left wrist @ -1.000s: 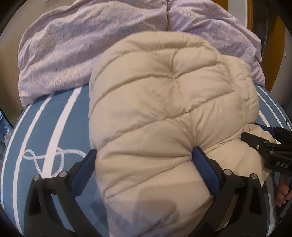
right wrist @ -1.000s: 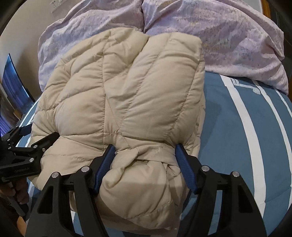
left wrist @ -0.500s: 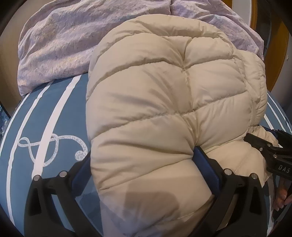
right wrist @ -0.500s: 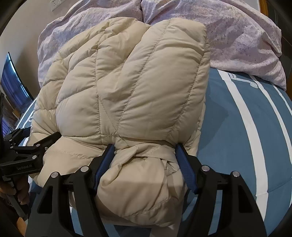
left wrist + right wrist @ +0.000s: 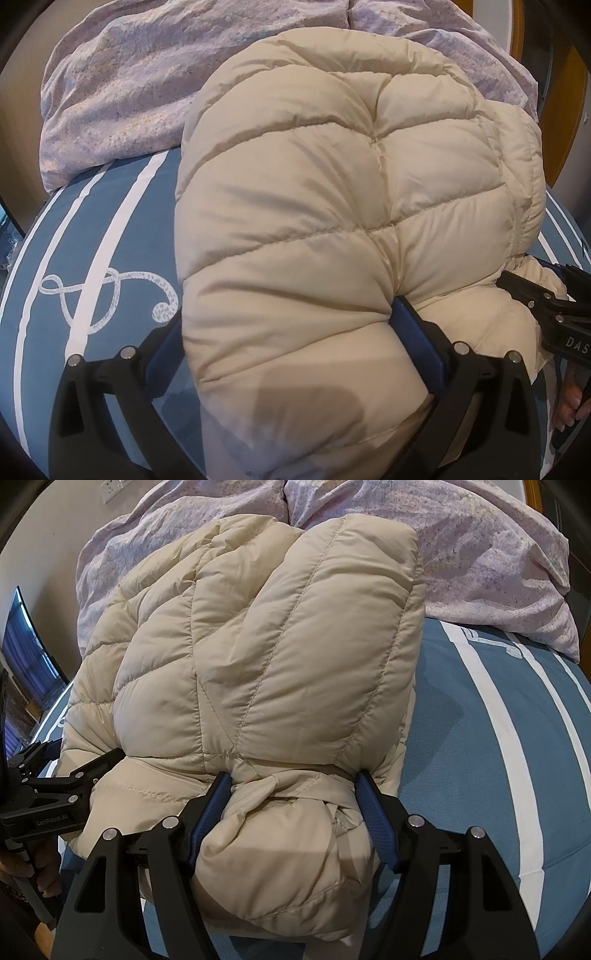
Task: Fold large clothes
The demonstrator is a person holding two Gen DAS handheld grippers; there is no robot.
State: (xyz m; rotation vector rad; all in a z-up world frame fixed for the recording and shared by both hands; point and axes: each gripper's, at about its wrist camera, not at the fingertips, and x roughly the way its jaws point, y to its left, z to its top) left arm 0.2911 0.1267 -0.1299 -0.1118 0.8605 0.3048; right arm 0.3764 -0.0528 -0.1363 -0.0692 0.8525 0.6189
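A beige quilted puffer jacket (image 5: 332,206) lies folded into a thick bundle on the blue bed. It also fills the right wrist view (image 5: 266,657). My left gripper (image 5: 291,325) is shut on the near left edge of the bundle, its blue pads pressed into the padding. My right gripper (image 5: 291,794) is shut on the near right edge of the jacket, squeezing a bunched roll. The right gripper shows at the right edge of the left wrist view (image 5: 546,306); the left gripper shows at the left edge of the right wrist view (image 5: 55,790).
The blue bedspread (image 5: 480,738) has white stripes and a white treble-clef print (image 5: 107,295). Lilac pillows (image 5: 122,92) lie behind the jacket against the wall, also in the right wrist view (image 5: 498,561). A dark screen (image 5: 26,653) stands at the left.
Both grippers have lifted and pushed the jacket's near edge away toward the pillows. The bundle bulges higher and fills more of both views. The grips have not changed.
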